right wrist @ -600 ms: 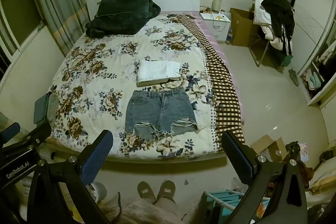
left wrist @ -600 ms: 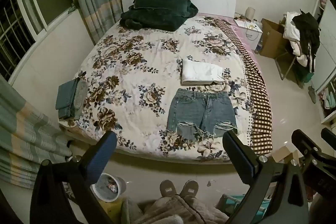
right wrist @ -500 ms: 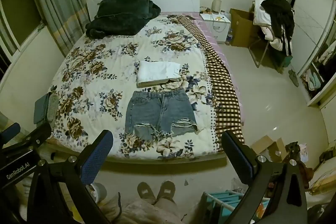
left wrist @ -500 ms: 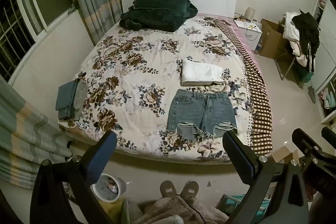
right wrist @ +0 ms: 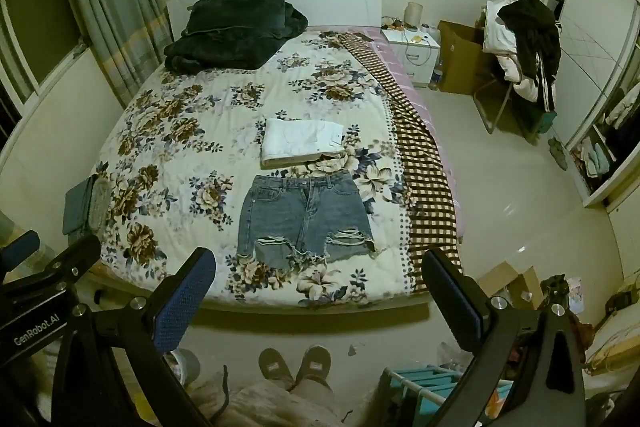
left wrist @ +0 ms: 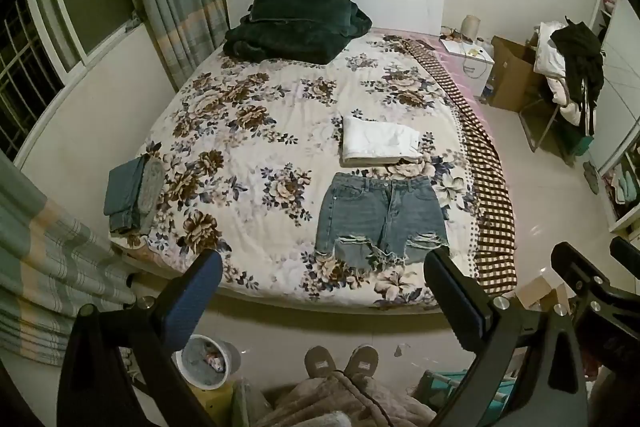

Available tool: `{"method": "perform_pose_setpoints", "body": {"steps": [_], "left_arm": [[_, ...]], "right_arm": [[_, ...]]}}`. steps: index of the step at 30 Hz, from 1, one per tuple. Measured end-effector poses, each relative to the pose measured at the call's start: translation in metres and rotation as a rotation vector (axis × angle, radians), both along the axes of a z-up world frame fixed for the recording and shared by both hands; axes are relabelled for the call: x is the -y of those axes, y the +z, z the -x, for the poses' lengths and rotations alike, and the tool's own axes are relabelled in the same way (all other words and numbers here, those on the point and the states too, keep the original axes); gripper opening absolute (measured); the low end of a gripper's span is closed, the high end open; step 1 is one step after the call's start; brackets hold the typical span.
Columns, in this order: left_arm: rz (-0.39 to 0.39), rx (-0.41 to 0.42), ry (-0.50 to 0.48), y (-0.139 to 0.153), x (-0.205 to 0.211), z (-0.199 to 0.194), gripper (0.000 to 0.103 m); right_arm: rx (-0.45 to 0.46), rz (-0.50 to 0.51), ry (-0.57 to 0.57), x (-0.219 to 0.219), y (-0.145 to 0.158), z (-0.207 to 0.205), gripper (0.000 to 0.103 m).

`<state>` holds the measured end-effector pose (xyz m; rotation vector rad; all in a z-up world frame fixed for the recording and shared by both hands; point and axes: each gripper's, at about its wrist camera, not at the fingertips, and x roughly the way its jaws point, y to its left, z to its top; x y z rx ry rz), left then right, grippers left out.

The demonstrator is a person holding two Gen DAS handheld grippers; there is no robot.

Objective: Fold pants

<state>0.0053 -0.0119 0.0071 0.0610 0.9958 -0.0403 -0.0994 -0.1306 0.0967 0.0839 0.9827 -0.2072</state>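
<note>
Blue denim shorts (left wrist: 380, 217) with frayed hems lie flat on the flowered bedspread (left wrist: 248, 147) near the bed's foot, waistband toward the headboard. They also show in the right wrist view (right wrist: 304, 221). My left gripper (left wrist: 324, 293) is open and empty, held high above the floor in front of the bed, well short of the shorts. My right gripper (right wrist: 320, 291) is open and empty too, at the same height beside it.
A folded white garment (left wrist: 380, 145) lies just beyond the shorts. A dark green blanket (left wrist: 292, 25) sits by the headboard. Folded blue-grey clothes (left wrist: 130, 193) rest at the bed's left edge. A checked cover (left wrist: 486, 195) hangs on the right side. A bin (left wrist: 206, 361) stands on the floor.
</note>
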Motion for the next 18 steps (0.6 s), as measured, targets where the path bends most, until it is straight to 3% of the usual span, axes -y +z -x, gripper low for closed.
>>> {"method": "perform_pose_setpoints", "body": {"steps": [18], "left_arm": [[0.003,0.007,-0.004,0.0023,-0.0007,0.0008,0.103]], "right_arm": [[0.006,0.004,0.001,0.0009,0.006,-0.0015,0.103]]}}
